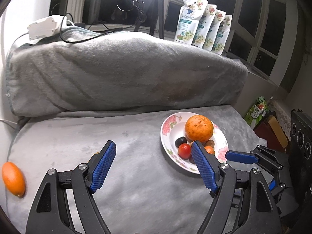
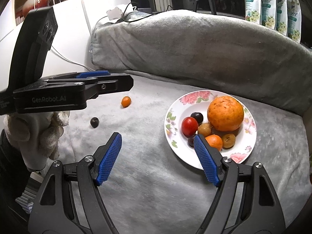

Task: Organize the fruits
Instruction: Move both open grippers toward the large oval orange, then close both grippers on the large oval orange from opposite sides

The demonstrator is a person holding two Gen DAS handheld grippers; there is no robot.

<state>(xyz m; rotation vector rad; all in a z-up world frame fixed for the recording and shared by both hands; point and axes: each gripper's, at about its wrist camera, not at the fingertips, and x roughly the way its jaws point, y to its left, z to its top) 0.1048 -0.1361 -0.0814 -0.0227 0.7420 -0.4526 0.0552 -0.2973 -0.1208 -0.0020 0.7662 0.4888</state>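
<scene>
The floral plate [image 2: 171,117] near the blanket's [image 2: 148,195] right edge holds a large orange [image 2: 225,113], a red tomato [image 2: 189,125], a dark plum [image 2: 197,117], two brownish fruits and a small tangerine [image 2: 214,141]. A kumquat [image 2: 126,101] and a dark fruit [image 2: 94,122] lie apart on the blanket toward its left edge. The left gripper [image 1: 153,152] and the right gripper [image 2: 158,146] both hover with fingers spread wide, holding nothing.
</scene>
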